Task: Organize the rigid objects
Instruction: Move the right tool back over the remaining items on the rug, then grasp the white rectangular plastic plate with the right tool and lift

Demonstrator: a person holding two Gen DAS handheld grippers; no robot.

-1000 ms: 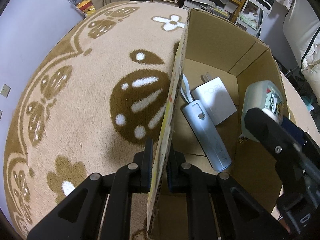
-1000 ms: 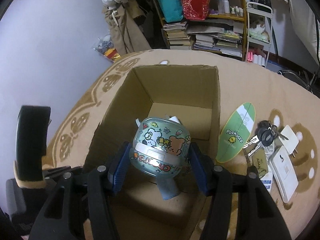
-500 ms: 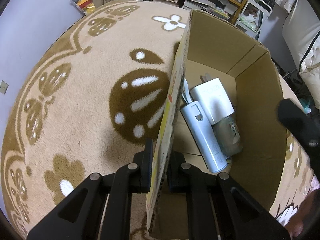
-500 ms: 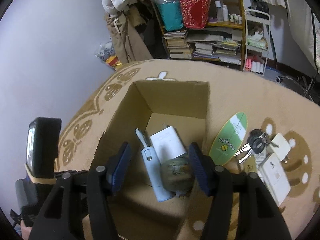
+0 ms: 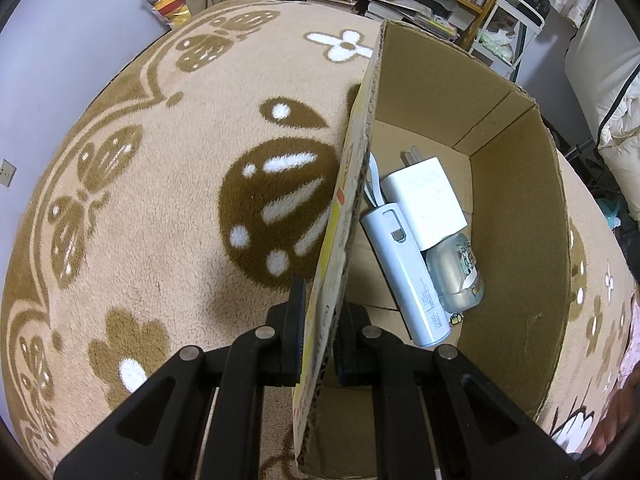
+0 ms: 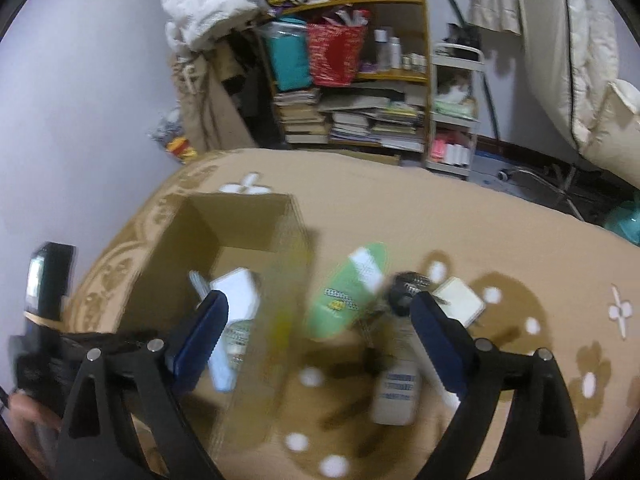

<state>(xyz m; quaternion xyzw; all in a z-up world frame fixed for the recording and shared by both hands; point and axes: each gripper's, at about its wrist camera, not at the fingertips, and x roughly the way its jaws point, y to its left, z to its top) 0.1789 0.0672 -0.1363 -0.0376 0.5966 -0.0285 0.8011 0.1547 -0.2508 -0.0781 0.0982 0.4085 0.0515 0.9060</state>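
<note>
R wrist view is motion-blurred, so items on the beige plush rug w/ brown flower pattern (image 5: 160, 208) read as smears. L wrist view is sharp, but the near wall of the open brown corrugated cardboard box (image 5: 516, 216) hides part of its floor and the bottom of the white cable loop (image 5: 374, 184).

Box sits on rug, top open. Inside, largest to smallest: pale blue cylindrical power bank (image 5: 412, 276) lying along the near wall, white square plastic charger w/ metal prongs (image 5: 426, 200) flat against it, clear rounded plastic case w/ cartoon stickers (image 5: 456, 276) lying beside the power bank and touching the charger's lower edge; tiny sticker-like bit below it, can't ID.

Outside box on rug, R view: green oval card w/ white end (image 6: 348, 292), dark key bunch (image 6: 408, 292), white square adapter (image 6: 460, 300), white bottle-like thing w/ label (image 6: 396, 392), all blurry, detail unreadable.

Left gripper (image 5: 318, 336): jaws narrow, clamped on the box's near wall, one black pad each side of the cardboard edge. Right gripper (image 6: 316, 340): jaws have just been opening, now wide, blue pads apart, nothing between them; it sits above the box's right wall and the rug.

A hand edge shows at far R of L view, cut off.
</note>
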